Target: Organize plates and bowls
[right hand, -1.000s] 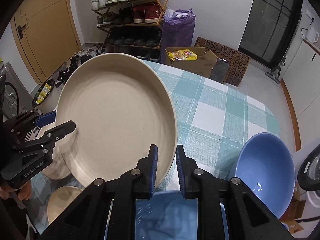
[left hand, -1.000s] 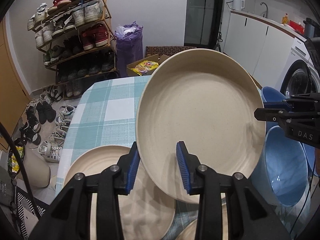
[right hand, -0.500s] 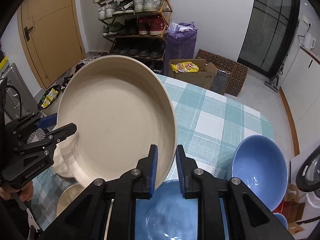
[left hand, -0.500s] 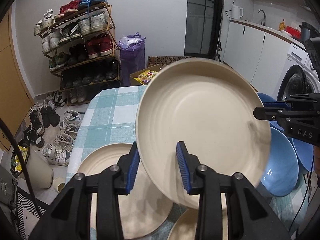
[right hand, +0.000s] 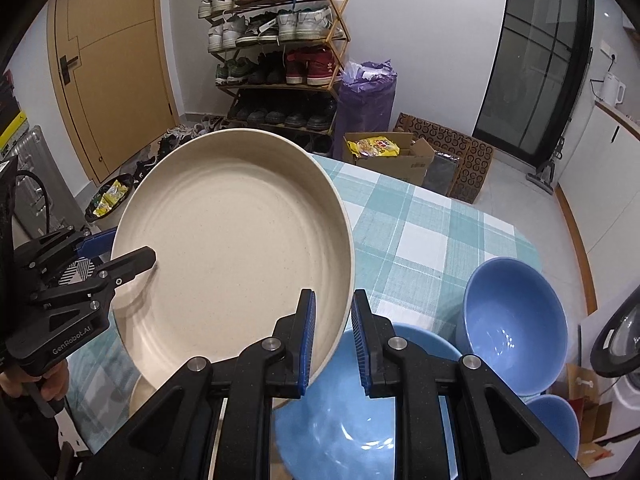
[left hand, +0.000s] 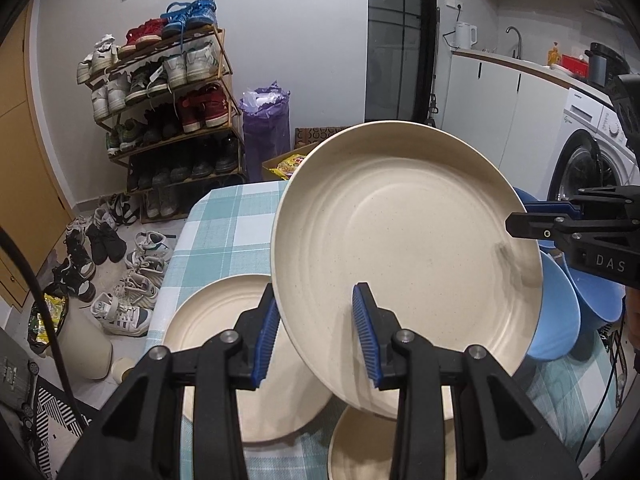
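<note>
The plate (left hand: 404, 248) hangs in the air above the table (right hand: 420, 232), tilted, and I hold it from two sides at once. My left gripper (left hand: 316, 338) has the plate's near left rim between its pads, one pad under the rim and one on the inner face. My right gripper (right hand: 332, 334) has the opposite rim pinched between its narrow jaws, clamped tight on the edge. The plate is round, cream-coloured and matt, with faint speckles, shallow rings pressed into its floor and a raised lip.

Under it, near the table's left edge, a second cream plate (left hand: 224, 344) of the same kind lies flat on the cloth, and the rim of a third one (left hand: 360, 448) shows at the near edge. The cloth is a woven check of teal and white. Toward the right edge stand glossy blue bowls: a deep one (right hand: 516, 320) apart on the cloth, a wider one (right hand: 340, 420) directly below my right gripper, and a small one (right hand: 556, 428) at the near right corner.
</note>
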Action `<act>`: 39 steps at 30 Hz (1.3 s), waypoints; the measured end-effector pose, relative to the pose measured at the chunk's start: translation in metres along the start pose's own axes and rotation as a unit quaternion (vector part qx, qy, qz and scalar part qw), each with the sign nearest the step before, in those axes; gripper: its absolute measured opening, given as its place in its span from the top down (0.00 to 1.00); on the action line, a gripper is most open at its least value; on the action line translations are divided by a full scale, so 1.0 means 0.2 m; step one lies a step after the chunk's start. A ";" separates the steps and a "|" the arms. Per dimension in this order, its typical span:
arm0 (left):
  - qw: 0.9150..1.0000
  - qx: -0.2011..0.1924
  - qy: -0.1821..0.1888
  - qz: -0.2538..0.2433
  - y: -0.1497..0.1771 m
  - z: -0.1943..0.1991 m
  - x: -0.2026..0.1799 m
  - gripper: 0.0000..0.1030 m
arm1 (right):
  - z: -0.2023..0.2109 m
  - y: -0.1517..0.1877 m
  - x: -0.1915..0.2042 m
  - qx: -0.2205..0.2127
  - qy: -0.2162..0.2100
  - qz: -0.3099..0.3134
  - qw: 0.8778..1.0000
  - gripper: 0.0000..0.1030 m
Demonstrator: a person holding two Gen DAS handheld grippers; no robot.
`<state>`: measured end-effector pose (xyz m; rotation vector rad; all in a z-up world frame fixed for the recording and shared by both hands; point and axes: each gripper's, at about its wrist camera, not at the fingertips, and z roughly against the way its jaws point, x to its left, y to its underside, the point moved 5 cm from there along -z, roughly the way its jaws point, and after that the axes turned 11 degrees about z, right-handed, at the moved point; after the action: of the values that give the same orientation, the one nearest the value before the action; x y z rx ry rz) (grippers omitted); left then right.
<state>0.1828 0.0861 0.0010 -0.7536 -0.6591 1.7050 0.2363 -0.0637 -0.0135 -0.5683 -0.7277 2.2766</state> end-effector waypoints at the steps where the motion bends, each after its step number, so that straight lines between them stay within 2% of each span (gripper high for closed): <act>1: 1.000 -0.002 0.000 0.000 0.01 0.02 0.00 0.66 | 0.02 0.01 0.01 -0.003 0.000 0.000 1.000 0.82; 19: 0.999 -0.032 0.013 -0.005 0.15 0.26 -0.02 0.66 | 0.24 0.17 0.13 -0.034 0.002 -0.005 0.999 0.82; 39: 1.000 -0.013 0.009 0.001 0.35 0.31 0.02 0.66 | 0.25 0.33 0.29 -0.036 -0.020 -0.005 0.999 0.82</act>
<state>0.0916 0.0699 -0.0134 -0.7873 -0.6687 1.6924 0.1370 -0.0809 -0.0286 -0.5535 -0.8328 2.2658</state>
